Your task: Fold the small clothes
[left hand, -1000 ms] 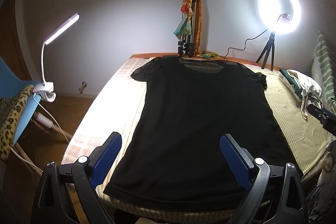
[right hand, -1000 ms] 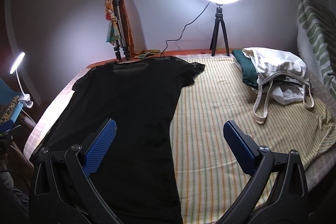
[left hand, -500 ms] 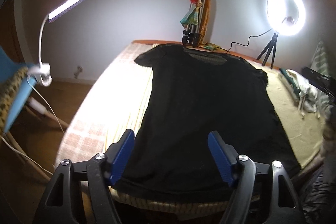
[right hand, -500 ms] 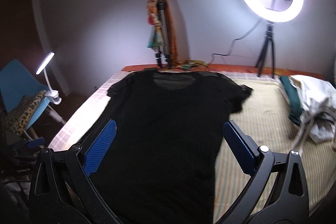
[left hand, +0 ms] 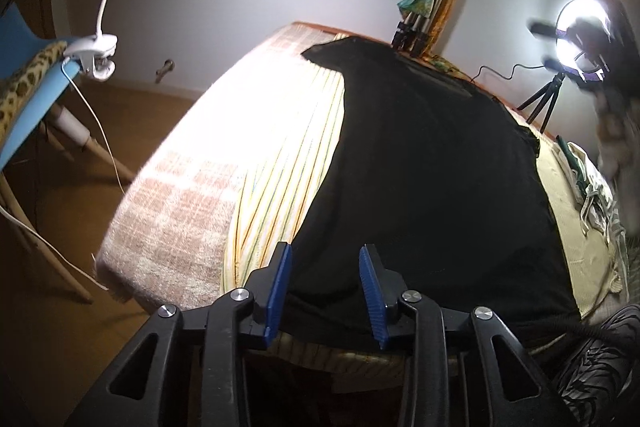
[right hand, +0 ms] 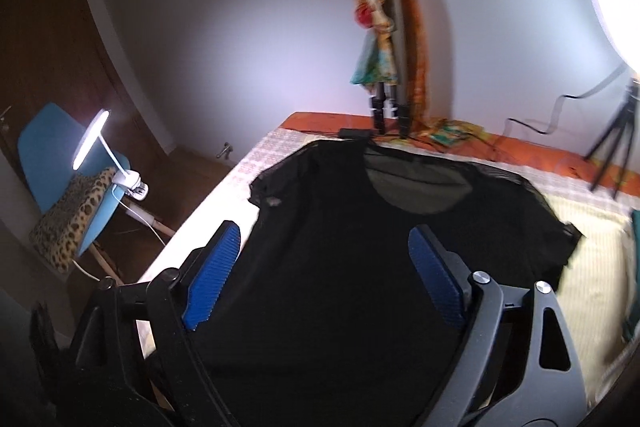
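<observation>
While the black T-shirt lies flat on the bed, collar to the far wall, the left claw sits over its near-left hem corner, jaws narrowing, hem between the blue pads but not yet pinched. Right claw hangs over the shirt's chest, jaws wide though drawing in, gripping nothing. Ring light glares far right.

Blue chair w/ clip lamp left of bed, ring light + tripod by wall.
</observation>
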Demonstrator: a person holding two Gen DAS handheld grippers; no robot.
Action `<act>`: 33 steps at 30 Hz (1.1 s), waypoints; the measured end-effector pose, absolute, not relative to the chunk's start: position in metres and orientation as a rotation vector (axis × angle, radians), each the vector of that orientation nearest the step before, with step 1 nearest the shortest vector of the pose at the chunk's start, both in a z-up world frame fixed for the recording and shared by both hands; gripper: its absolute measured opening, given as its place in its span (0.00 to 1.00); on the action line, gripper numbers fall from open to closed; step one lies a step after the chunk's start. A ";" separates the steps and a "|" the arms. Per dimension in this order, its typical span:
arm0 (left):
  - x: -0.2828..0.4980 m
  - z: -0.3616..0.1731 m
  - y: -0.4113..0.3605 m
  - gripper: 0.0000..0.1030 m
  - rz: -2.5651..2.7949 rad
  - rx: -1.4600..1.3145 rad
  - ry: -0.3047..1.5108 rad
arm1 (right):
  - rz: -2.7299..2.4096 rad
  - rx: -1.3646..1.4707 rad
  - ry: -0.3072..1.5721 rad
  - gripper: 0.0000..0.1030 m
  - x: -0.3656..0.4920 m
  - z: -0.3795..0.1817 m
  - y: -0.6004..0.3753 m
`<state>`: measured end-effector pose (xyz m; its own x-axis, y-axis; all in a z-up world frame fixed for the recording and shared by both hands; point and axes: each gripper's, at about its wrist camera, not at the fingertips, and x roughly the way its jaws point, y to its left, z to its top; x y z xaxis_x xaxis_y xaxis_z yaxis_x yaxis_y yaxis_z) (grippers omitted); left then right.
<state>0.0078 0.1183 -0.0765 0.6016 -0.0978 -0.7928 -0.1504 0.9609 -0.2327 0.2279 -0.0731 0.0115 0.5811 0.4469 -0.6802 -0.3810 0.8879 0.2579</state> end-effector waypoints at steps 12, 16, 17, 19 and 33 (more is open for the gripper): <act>0.019 -0.096 0.124 0.33 0.002 -0.315 0.976 | 0.570 0.066 0.983 0.87 0.344 -0.041 0.051; 0.021 -0.103 0.135 0.34 -0.004 -0.388 1.005 | 0.556 0.050 1.027 0.84 0.371 -0.069 0.085; 0.022 -0.103 0.137 0.34 0.000 -0.398 1.001 | 0.561 0.046 1.040 0.79 0.375 -0.076 0.093; 0.023 -0.103 0.139 0.34 0.012 -0.391 0.997 | 0.573 0.010 1.059 0.75 0.384 -0.091 0.114; 0.040 -0.115 0.125 0.24 -0.031 -0.378 1.040 | 0.455 -0.068 1.195 0.75 0.442 -0.167 0.172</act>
<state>0.0401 0.1251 -0.1151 0.5118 -0.2024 -0.8349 -0.1517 0.9353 -0.3197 0.4417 0.1719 -0.1666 0.2881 0.3053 -0.9077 -0.3756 0.9079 0.1862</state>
